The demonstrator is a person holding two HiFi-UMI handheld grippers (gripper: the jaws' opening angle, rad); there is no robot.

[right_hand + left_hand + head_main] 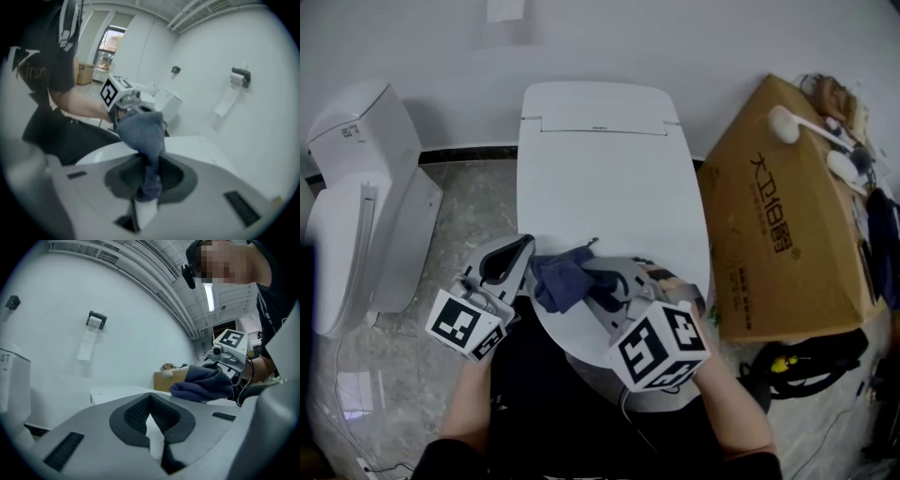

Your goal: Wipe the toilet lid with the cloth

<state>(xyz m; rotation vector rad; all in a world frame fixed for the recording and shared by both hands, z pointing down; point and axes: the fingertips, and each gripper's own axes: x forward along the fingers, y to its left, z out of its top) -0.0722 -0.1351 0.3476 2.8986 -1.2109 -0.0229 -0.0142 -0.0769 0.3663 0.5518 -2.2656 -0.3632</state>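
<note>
Right gripper: the right gripper (598, 283) is clamped on the cloth (559, 279). Its own view shows the dark blue fabric (143, 133) pinched between the closed jaws and bunching up above them (147, 186).
Cloth: it sits at the near edge of the toilet lid (605, 178), between the two grippers. It appears to rest on the white surface, gathered into a wad, probably so it makes a firm pad for rubbing.
Left gripper: the left gripper (519, 253) has its jaws drawn together with nothing in them (152, 422). It waits just beside the cloth (204, 384), apparently standing by and not sharing the hold.
Lid: it is closed flat, so the whole top (187, 145) is open to a sweep away from the person.
Stage: judging by the cloth's spot at the front rim, most of the lid is not yet wiped.
Surroundings: a cardboard box (778, 225) stands close on the right and a second toilet (366, 206) on the left, both clear of the wiping path.
</note>
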